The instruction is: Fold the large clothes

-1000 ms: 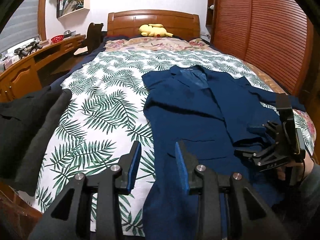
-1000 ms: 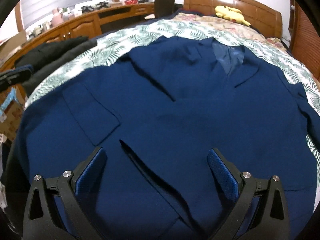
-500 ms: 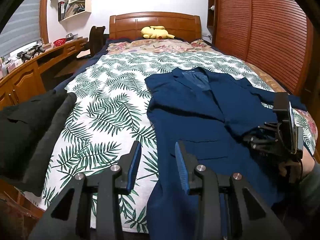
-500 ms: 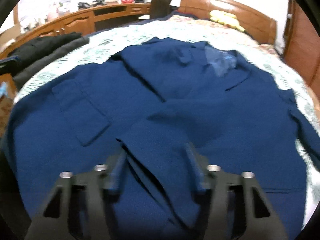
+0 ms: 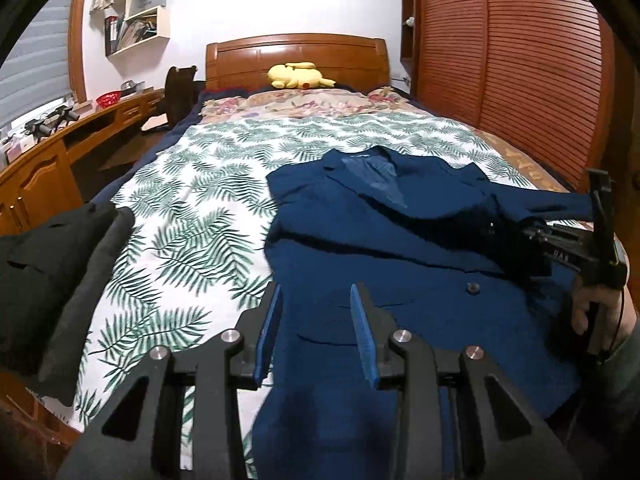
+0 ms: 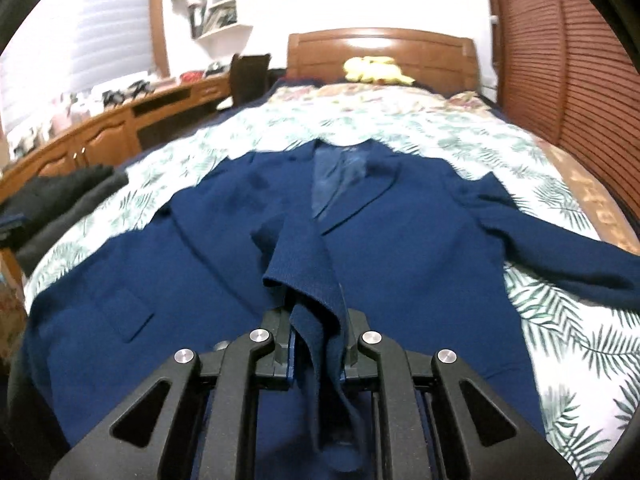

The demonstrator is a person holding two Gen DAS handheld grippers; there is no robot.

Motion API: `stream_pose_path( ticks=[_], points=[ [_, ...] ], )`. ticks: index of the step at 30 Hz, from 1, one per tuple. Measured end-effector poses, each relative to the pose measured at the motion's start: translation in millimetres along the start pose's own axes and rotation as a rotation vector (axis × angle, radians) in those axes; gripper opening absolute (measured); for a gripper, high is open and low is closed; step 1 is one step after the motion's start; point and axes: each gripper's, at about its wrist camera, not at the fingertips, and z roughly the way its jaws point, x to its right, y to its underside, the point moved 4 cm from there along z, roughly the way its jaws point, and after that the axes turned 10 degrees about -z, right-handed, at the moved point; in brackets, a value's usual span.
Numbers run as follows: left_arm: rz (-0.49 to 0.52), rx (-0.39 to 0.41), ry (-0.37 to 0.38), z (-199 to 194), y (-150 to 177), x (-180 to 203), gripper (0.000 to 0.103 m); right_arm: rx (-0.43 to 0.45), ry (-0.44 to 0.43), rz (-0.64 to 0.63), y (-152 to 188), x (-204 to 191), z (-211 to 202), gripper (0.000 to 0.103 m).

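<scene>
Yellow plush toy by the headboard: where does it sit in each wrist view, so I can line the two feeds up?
Left wrist: yellow plush toy top centre, lying against the wooden headboard.
Right wrist: same toy top centre, slightly right, blurred, below the headboard.
Shared landmark: the blue jacket spread on the bed.

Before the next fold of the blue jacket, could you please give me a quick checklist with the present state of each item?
1. Right tongs closing, jacket front edge between them: ok.
2. Left tongs holding the jacket: not ok, open above it with nothing between them.
3. Jacket lying flat on the bed: not ok, front panel lifted and bunched.
4. Black clothes apart from the jacket: ok.
5. Far sleeve laid out: ok.
</scene>
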Motion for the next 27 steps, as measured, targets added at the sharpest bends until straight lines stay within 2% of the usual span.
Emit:
stream_pose_path(
  ticks=[8, 17, 18, 21, 23, 27],
  points=[
    [0.033, -0.023, 0.031, 11.5, 3.0, 25.5, 0.034, 0.0, 0.033, 0.053, 2.1, 21.5, -11.4, 0.011],
    [0.048, -0.027, 0.083, 28.8, -1.8, 48.6, 0.034, -0.052, 0.113, 0.126, 13.7, 53.2, -12.8, 0.012],
    [0.046, -0.029, 0.09, 31.8, -2.8, 51.2, 0.034, -0.06, 0.12, 0.126, 16.0, 55.3, -11.6, 0.018],
    [0.045, -0.033, 0.115, 45.0, -8.0, 59.7, 0.034, -0.085, 0.19, 0.101, 22.6, 62.0, -8.3, 0.044],
    [0.046, -0.034, 0.13, 54.4, -13.0, 65.8, 0.034, -0.099, 0.205, 0.099, 25.8, 65.1, -6.0, 0.048],
    [0.057, -0.033, 0.162, 75.4, -24.7, 79.3, 0.034, -0.098, 0.155, 0.113, 28.2, 65.2, -2.1, 0.048]
  ],
)
